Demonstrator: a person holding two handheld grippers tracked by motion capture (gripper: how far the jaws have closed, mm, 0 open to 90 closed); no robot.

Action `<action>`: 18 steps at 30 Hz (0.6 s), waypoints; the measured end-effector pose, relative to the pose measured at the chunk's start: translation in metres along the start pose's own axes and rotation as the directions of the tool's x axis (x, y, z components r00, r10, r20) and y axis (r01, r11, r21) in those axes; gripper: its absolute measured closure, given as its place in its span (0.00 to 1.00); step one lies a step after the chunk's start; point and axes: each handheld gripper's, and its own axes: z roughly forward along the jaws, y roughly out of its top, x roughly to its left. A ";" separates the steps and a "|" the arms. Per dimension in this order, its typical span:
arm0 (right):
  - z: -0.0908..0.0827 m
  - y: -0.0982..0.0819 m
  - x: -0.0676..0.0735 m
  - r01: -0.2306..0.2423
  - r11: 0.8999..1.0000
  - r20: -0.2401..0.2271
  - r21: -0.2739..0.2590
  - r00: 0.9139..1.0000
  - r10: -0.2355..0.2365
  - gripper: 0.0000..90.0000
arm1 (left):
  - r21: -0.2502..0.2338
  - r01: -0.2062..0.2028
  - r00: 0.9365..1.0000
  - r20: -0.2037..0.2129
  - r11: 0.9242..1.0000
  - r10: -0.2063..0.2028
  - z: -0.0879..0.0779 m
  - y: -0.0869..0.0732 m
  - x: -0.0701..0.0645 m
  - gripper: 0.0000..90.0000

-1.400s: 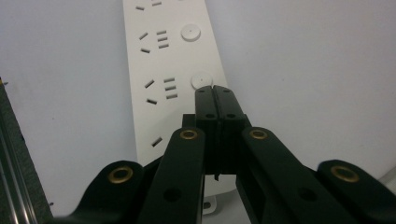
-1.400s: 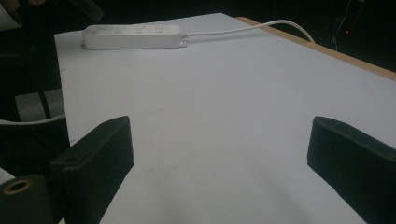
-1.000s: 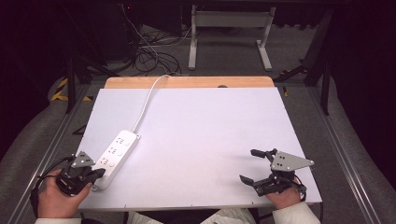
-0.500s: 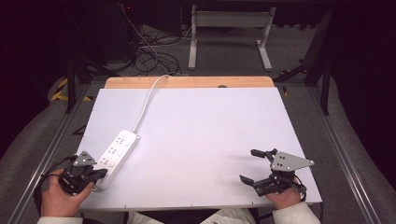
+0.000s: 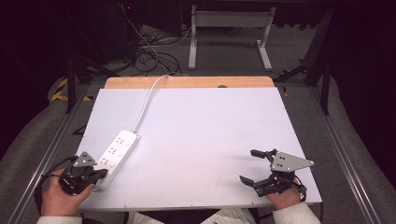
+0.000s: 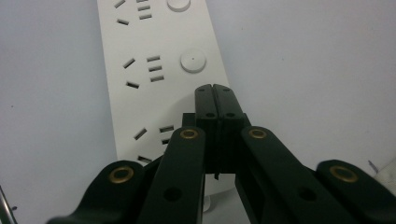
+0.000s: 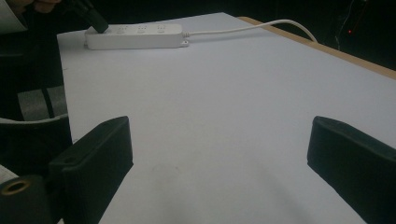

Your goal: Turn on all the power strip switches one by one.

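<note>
strip [image 5: 116, 152] lay untouched by its near switch; left gripper [image 6: 215, 91] hovered there, jaws together, right gripper [image 5: 256, 167] wide, idle.

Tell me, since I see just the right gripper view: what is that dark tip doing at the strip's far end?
Observer: It's the left gripper, jaws shut with nothing between them, tips over the power strip near a round button.
Operator: Is the strip's cable plugged in?
Observer: The white cable runs off the table's far edge to the floor; its end can't be made out.
Operator: And my own gripper?
Observer: The right gripper sits open at the near right corner.
</note>
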 end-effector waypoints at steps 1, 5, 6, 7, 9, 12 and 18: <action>0.000 0.000 0.000 0.000 1.000 0.000 0.000 1.000 0.000 0.08 | -0.008 0.010 1.000 0.005 1.000 -0.010 0.000 -0.001 0.000 1.00; 0.000 0.000 0.000 -0.004 1.000 -0.001 0.003 1.000 0.004 0.08 | -0.019 -0.012 1.000 -0.005 1.000 0.012 0.001 -0.003 -0.001 1.00; 0.000 0.000 0.000 -0.004 1.000 -0.003 0.003 1.000 0.004 0.08 | -0.019 -0.012 1.000 -0.005 1.000 0.012 0.001 -0.003 -0.001 1.00; 0.000 0.000 0.000 -0.002 1.000 -0.003 0.005 1.000 0.002 0.08 | -0.026 0.005 1.000 0.005 1.000 -0.005 0.002 -0.005 0.000 1.00; 0.001 0.000 0.000 -0.002 1.000 -0.003 0.006 1.000 0.002 0.08 | -0.029 0.006 1.000 0.006 1.000 -0.006 0.001 -0.005 0.000 1.00; 0.001 0.000 0.000 -0.003 1.000 -0.003 0.008 1.000 0.003 0.08 | -0.026 0.013 1.000 -0.004 1.000 -0.013 0.001 -0.005 -0.001 1.00; 0.002 0.000 0.001 -0.001 1.000 -0.004 0.009 1.000 0.001 0.08 | -0.042 0.033 0.999 -0.001 0.999 -0.033 0.002 -0.007 -0.001 1.00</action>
